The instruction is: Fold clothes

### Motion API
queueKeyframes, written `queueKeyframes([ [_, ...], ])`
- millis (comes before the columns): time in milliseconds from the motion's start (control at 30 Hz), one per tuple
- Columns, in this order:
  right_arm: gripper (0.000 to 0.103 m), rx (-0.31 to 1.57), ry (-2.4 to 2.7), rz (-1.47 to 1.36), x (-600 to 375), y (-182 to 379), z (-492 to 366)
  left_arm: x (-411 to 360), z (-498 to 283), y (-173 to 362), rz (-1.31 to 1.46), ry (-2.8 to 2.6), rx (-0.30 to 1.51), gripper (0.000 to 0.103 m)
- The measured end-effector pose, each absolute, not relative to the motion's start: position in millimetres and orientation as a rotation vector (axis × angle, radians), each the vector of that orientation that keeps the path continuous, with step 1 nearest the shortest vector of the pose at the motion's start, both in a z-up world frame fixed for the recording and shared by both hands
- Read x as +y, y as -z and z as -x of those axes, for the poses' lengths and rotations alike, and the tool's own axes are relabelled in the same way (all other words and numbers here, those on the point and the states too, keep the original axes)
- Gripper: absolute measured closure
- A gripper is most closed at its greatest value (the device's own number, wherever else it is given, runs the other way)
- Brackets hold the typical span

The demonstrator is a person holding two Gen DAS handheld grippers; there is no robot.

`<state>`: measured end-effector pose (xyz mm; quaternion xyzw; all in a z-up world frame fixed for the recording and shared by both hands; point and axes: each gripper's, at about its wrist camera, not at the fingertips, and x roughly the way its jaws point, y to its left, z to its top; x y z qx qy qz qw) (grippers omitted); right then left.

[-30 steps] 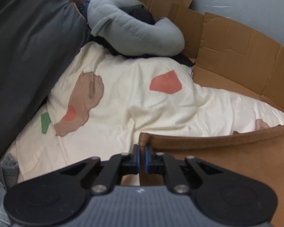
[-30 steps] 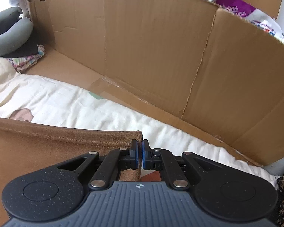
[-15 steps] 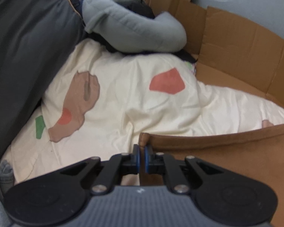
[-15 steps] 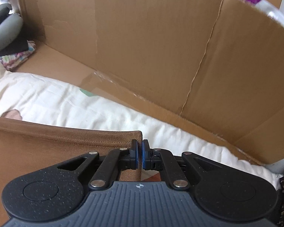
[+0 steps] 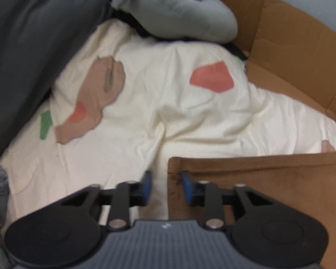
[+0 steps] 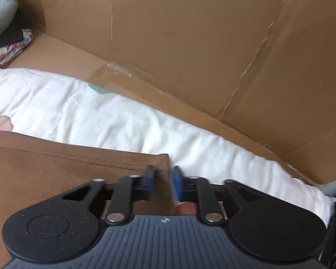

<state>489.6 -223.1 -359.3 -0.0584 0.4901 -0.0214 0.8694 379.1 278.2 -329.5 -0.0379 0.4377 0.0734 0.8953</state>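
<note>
Open cream sheet [image 5: 159, 116] lies free toward twelve o'clock of the left gripper [image 5: 165, 187]. A dark cushion [image 5: 29, 40] blocks ten o'clock, a grey pillow [image 5: 174, 13] walls off one o'clock, and cardboard [image 6: 190, 44] closes everything from twelve to three beyond the right gripper [image 6: 163, 182].

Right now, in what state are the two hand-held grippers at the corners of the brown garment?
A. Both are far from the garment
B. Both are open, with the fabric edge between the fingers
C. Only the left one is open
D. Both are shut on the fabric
B. The left hand-held gripper and the right hand-held gripper both show a gap between their blue pads, at the corners of the brown garment.
</note>
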Motion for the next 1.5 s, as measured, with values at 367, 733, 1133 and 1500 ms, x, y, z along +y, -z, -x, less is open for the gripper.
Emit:
queueKeyframes([
  [367,0.061,0.982,0.002,-0.009,-234,331,-445,254,-333,290,0.049,-0.098,0.844,0.026],
  [733,0.061,0.913,-0.125,0.003,-222,299,-398,206,-304,284,0.128,-0.041,0.844,0.025],
  [1133,0.061,0.83,-0.182,-0.056,-229,277,-355,178,-282,267,0.176,-0.01,0.819,0.024],
  [1500,0.061,0.922,-0.226,-0.065,-221,295,-316,183,-243,287,0.202,-0.007,0.889,0.024],
])
